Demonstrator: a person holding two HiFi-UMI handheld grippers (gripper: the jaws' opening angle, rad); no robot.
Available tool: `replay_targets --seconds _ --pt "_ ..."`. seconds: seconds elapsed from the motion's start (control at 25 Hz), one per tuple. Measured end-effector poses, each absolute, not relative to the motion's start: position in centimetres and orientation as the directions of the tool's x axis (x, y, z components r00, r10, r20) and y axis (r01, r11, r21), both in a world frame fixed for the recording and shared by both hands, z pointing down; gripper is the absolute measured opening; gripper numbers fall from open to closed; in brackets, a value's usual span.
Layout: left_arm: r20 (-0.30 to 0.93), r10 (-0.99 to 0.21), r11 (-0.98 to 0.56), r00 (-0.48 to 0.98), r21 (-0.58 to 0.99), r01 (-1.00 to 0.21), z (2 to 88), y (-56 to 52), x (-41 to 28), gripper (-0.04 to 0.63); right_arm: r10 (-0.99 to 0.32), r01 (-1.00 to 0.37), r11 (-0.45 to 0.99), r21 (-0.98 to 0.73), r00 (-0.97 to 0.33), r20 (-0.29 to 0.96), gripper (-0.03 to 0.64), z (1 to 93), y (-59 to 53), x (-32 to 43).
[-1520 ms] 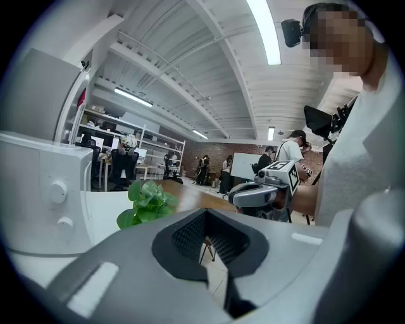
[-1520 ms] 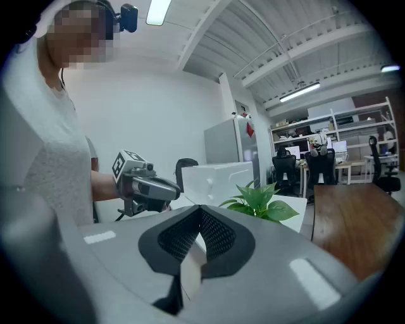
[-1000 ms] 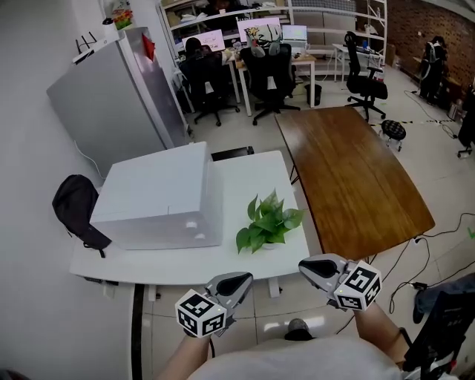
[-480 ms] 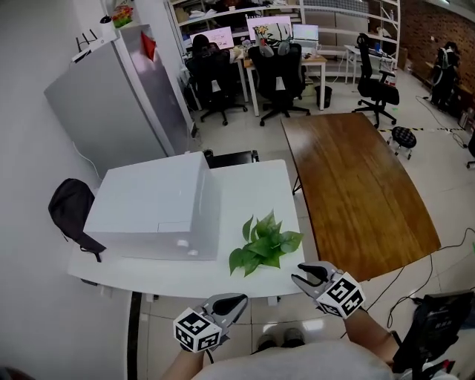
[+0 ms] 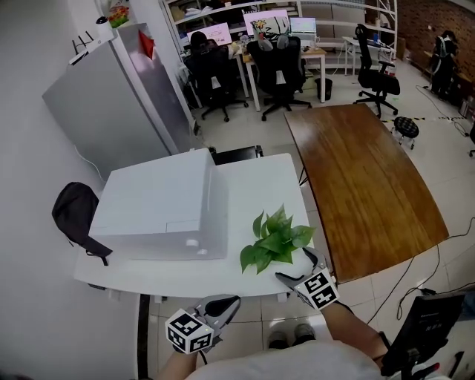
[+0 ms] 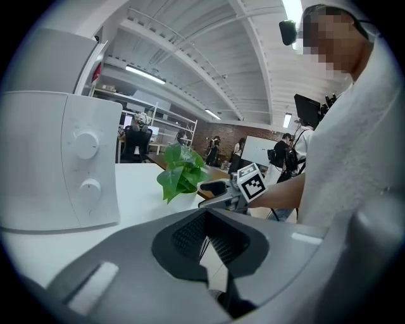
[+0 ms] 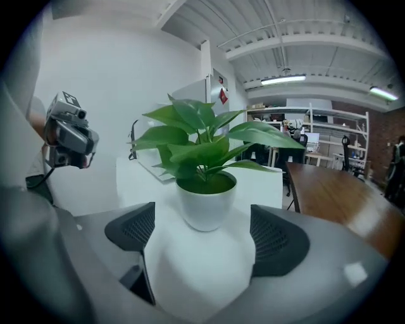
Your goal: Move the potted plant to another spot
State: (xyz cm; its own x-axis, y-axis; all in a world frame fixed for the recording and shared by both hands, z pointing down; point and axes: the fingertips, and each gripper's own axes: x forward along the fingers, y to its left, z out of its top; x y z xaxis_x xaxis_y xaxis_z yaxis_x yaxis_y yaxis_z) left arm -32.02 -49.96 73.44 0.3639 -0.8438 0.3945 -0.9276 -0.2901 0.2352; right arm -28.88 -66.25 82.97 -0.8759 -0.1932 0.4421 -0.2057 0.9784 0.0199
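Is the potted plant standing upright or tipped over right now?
Upright: the potted plant sits flat on the white table, leaves rising above its pot.

The room was an open-plan office with a pale tiled floor, a white wall at left, a brick wall far right and strip lights overhead. Furniture comprised a white tabletop bearing a large white appliance, a long wooden table just beside it, a tall grey cabinet behind, and black office chairs at desks with monitors. A black bag hung at the tabletop's left end.
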Motion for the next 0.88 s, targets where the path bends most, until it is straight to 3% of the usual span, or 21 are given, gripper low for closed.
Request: replay_targets --seconds 0.12,0.56,0.76,0.88 --pt "0.403 -0.836 -0.295 0.372 0.243 -0.924 73.8 -49.0 -32.4 -0.005 -0.219 -0.218 0.974 0.052 -0.872 0.438 0.517 83.9 -66.7 -30.7" --pt "0.434 -0.823 -0.285 0.368 0.245 -0.927 74.4 -47.1 -34.4 -0.005 -0.265 -0.273 0.961 0.046 -0.859 0.439 0.529 85.6 -68.0 -34.5" --pt "0.426 -0.828 -0.290 0.365 0.231 -0.929 73.8 -47.6 -35.0 -0.005 -0.248 -0.245 0.967 0.066 -0.862 0.442 0.526 85.3 -68.0 -35.6" --pt "0.425 -0.826 -0.297 0.370 0.228 -0.927 73.8 -47.9 -35.2 -0.005 -0.250 -0.247 0.967 0.063 -0.865 0.435 0.472 85.4 -68.0 -35.8"
